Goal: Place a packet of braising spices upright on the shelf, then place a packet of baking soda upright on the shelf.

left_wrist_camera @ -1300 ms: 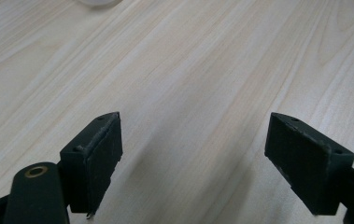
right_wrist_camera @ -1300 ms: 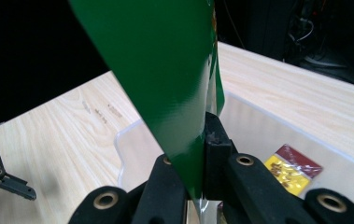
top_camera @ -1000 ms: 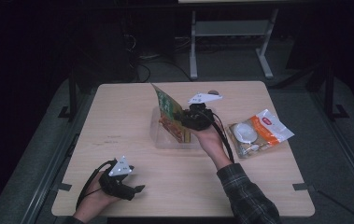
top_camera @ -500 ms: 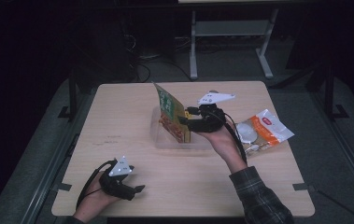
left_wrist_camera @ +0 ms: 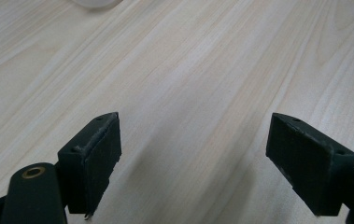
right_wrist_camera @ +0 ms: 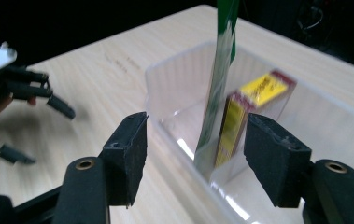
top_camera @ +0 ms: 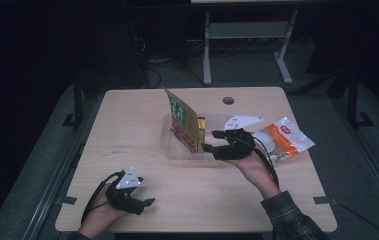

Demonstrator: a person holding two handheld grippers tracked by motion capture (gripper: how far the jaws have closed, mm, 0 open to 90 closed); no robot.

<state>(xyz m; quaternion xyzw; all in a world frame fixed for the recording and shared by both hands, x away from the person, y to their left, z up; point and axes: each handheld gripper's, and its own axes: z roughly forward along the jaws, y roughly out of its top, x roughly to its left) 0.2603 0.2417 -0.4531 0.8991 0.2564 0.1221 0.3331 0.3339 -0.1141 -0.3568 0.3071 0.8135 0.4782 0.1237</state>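
A green snack bag stands tilted in a clear plastic container at mid table, with a yellow box behind it. My right gripper is just right of the container and open. Its jaws have just been opening and nothing is pressed between them. In the right gripper view the bag's edge and the yellow box stand inside the container, beyond my right gripper. My left gripper rests open near the table's front left; in the left gripper view my left gripper holds nothing over bare wood.
A white and orange packet lies at the right of the table, beside the right hand. A cable hole is at the back edge. A table frame stands on the floor behind.
The right gripper has opened, let go of the green bag and drawn back to the right. The bag stays leaning in the container. The left gripper has not moved.
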